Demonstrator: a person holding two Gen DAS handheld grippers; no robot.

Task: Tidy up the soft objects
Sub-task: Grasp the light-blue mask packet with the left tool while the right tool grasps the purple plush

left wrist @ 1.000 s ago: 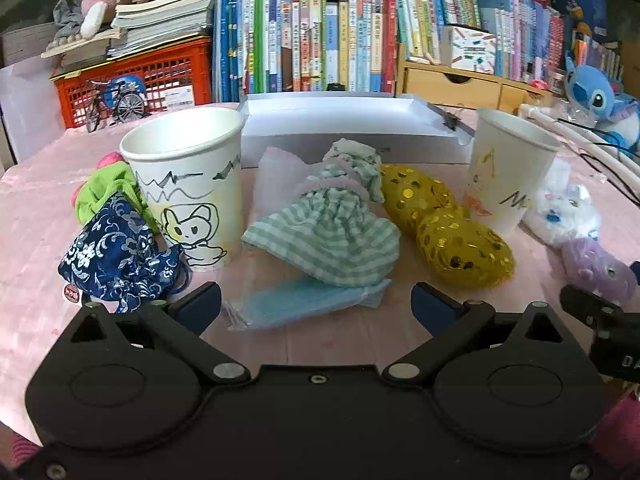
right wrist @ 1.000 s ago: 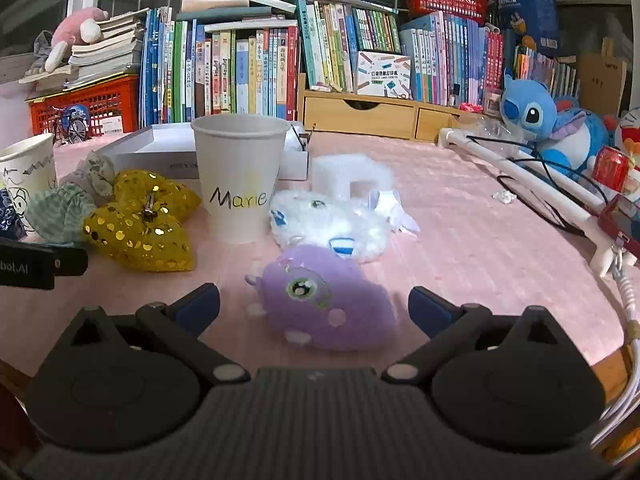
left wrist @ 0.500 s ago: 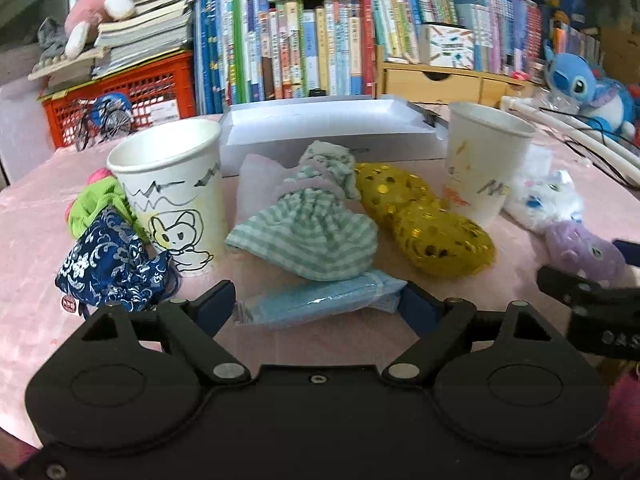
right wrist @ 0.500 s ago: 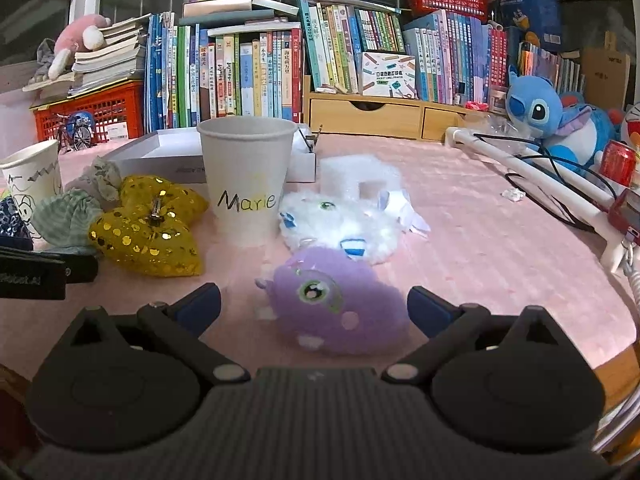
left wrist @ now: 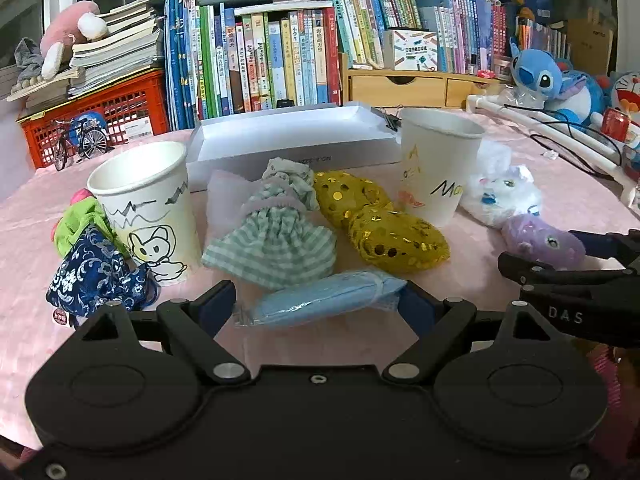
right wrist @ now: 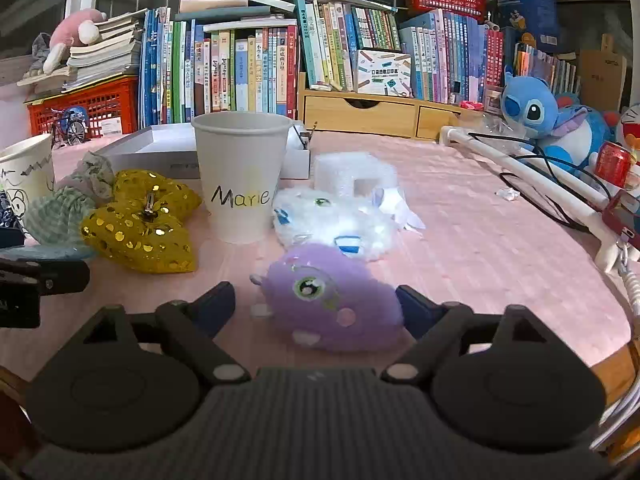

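Observation:
My left gripper (left wrist: 316, 306) is open, its jaws on either side of a light blue mask pack (left wrist: 320, 304) lying on the pink table. Behind it lie a green checked pouch (left wrist: 276, 236), gold sequin hearts (left wrist: 392, 232), a navy patterned pouch (left wrist: 92, 276) and a green soft item (left wrist: 76, 220). My right gripper (right wrist: 316, 310) is open around a purple plush (right wrist: 332, 300). A white fluffy plush (right wrist: 332, 220) lies behind it. Two paper cups stand here: a cat-drawing cup (left wrist: 148, 208) and a "Marie" cup (right wrist: 240, 176).
A white shallow box (left wrist: 292, 140) sits behind the cups. Books, a red crate (left wrist: 100, 108) and a wooden drawer unit (right wrist: 380, 112) line the back. A blue Stitch plush (right wrist: 548, 120), a white pipe with cables (right wrist: 528, 176) and a red can (right wrist: 612, 164) are at right.
Both grippers have moved forward: the left jaws now flank the blue mask pack and the right jaws now flank the purple plush. Both stay open.

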